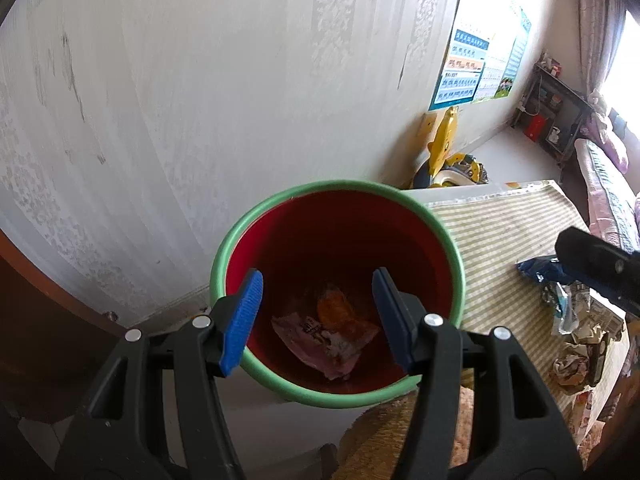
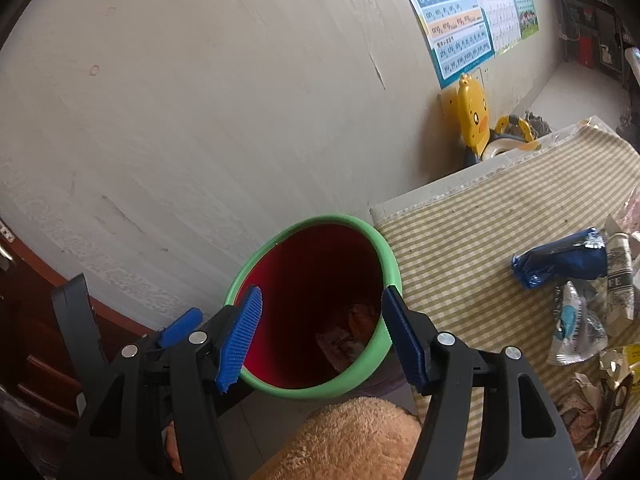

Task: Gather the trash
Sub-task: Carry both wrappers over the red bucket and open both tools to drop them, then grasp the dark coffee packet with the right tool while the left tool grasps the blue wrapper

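A bin with a green rim (image 1: pixel 338 187) and red inside stands beside the table. A pink wrapper (image 1: pixel 328 340) and an orange wrapper (image 1: pixel 334 310) lie at its bottom. My left gripper (image 1: pixel 318 312) hangs open over the bin's mouth with nothing between its blue pads. My right gripper (image 2: pixel 320 328) also stands open above the bin's rim (image 2: pixel 386 252), empty. On the striped tablecloth (image 2: pixel 480 240) to the right lie a blue wrapper (image 2: pixel 560 262), a white and teal packet (image 2: pixel 576 332) and crumpled paper (image 2: pixel 580 400).
A pale wall rises behind the bin. A tan plush cushion (image 2: pixel 352 440) lies just below the grippers. A yellow duck toy seat (image 2: pixel 474 120) stands past the table's far end. Brown wooden furniture (image 2: pixel 36 352) is at the left.
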`<state>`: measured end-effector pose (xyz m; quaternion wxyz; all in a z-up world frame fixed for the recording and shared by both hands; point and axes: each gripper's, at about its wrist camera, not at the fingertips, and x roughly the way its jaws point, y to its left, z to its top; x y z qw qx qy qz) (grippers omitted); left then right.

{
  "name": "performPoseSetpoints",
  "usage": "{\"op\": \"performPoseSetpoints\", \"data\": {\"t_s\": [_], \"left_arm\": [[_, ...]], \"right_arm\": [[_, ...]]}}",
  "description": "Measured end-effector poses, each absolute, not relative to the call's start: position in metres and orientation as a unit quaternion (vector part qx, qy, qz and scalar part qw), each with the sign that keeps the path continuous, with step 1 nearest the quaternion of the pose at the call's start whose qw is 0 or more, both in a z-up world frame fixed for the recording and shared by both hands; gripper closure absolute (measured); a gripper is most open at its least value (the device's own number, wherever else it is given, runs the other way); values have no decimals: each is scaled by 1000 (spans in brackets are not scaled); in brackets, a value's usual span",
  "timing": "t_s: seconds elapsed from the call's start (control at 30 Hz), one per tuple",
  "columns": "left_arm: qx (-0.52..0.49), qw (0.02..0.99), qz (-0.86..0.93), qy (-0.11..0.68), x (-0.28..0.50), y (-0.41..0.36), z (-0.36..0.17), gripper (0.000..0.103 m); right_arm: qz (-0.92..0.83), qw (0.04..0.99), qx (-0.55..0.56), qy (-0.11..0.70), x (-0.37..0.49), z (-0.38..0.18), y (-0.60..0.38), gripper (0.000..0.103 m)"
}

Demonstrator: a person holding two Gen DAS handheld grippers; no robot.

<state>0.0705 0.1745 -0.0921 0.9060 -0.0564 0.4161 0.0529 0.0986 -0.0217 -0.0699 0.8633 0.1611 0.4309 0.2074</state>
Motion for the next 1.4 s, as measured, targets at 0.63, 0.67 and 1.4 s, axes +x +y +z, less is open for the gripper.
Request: {"op": "performPoseSetpoints", "data": {"t_s": [0.63, 0.67, 1.4], "left_arm": [[7, 914, -21, 405, 48, 84, -71, 42], [11, 914, -25, 405, 47, 78, -71, 41], [64, 897, -92, 428, 58, -19, -87, 41]], "right_arm": [[50, 894, 129, 427, 10, -92, -149, 42], [35, 894, 127, 428, 9, -95, -159, 42], [19, 874, 194, 444, -5, -140, -225, 86]]}}
